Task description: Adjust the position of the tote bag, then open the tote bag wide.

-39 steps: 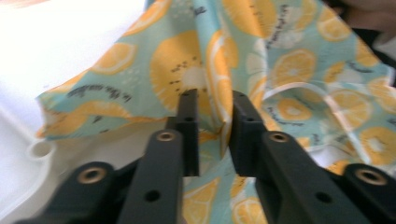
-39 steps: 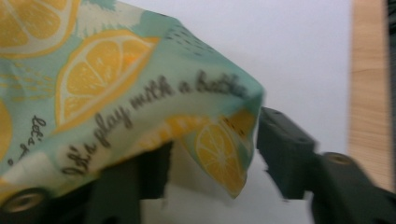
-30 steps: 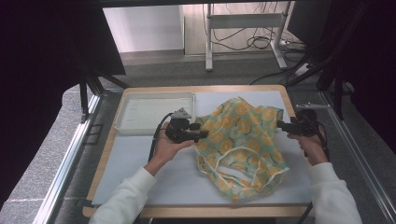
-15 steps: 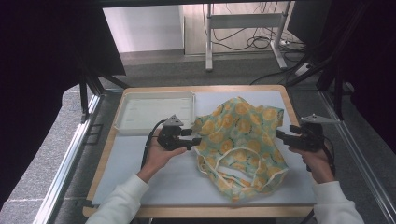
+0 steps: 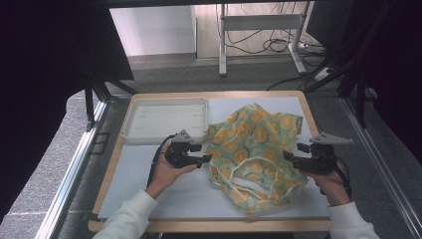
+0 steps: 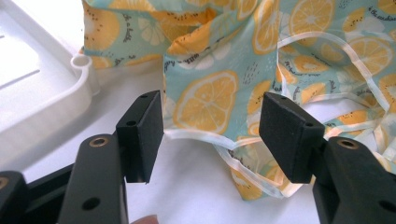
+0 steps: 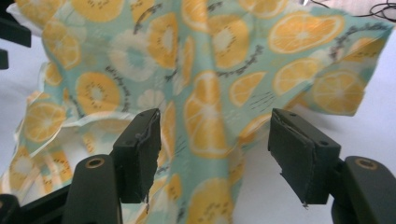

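On the white mat [image 5: 149, 174] that covered the wooden table [image 5: 112, 172], the crumpled cloth [image 5: 254, 154] lay right of centre, teal and printed with orange slices, its pale-trimmed edges looping toward the near side. Its far left corner sat just beside the white tray [image 5: 164, 119], which occupied the far left part of the mat.

My left gripper [image 5: 204, 159] rested low at the cloth's left edge, pointing right. Its jaws had just been opening, and they stood wide apart with nothing pressed between the pads; in the left gripper view [image 6: 210, 135] the trimmed hem ran through the gap beyond the pads, and the rim of the tray showed at the far left.

My right gripper [image 5: 291, 158] sat at the cloth's right side, pointing left toward the fabric. Its jaws also stood wide. In the right gripper view [image 7: 215, 149] a fold of the cloth hung between the two pads, yet neither pad pressed on it, so I was holding nothing there.

My sleeves [image 5: 127, 219] came in from the near edge, one on each side of the cloth.
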`<act>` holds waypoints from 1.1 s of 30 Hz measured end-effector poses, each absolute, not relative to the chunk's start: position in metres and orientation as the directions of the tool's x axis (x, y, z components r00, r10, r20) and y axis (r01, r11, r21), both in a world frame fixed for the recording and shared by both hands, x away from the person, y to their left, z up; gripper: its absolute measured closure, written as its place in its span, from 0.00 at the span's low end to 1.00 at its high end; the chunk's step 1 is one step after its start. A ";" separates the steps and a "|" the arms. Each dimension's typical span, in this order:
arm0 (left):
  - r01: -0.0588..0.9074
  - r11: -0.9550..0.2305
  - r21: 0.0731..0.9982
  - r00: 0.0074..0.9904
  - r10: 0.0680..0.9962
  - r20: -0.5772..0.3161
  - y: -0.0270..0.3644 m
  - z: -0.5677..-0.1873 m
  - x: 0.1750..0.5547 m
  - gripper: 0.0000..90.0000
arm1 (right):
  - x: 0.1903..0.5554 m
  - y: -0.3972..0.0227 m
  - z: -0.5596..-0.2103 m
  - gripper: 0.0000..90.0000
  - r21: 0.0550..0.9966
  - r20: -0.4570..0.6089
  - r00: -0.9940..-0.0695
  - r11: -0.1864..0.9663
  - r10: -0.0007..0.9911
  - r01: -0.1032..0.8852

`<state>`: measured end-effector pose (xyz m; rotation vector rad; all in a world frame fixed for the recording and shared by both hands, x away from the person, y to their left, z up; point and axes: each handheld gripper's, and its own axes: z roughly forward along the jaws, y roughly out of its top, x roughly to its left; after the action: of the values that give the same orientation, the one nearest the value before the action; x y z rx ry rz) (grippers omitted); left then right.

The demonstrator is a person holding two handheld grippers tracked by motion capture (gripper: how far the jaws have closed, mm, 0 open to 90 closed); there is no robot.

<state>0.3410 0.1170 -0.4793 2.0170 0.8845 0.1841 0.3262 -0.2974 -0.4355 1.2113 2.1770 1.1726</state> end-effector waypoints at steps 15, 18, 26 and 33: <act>0.523 -0.394 0.756 0.743 0.645 -0.178 0.109 -0.496 0.334 0.43 | 0.313 -0.285 -0.449 0.38 0.780 0.043 -0.576 0.333 0.816 0.530; 0.522 -0.394 0.756 0.745 0.643 -0.179 0.110 -0.496 0.333 0.43 | 0.312 -0.285 -0.451 0.38 0.775 0.043 -0.573 0.334 0.818 0.536; 0.527 -0.411 0.744 0.748 0.640 -0.176 0.104 -0.502 0.332 0.42 | 0.308 -0.282 -0.452 0.38 0.761 0.013 -0.579 0.367 0.816 0.535; 0.526 -0.422 0.738 0.748 0.642 -0.167 0.101 -0.505 0.331 0.42 | 0.308 -0.278 -0.460 0.38 0.739 0.002 -0.582 0.390 0.813 0.549</act>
<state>0.3315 0.1007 -0.5053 2.1151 0.8755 0.1779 0.3081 -0.2776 -0.4603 1.1806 2.2932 1.0145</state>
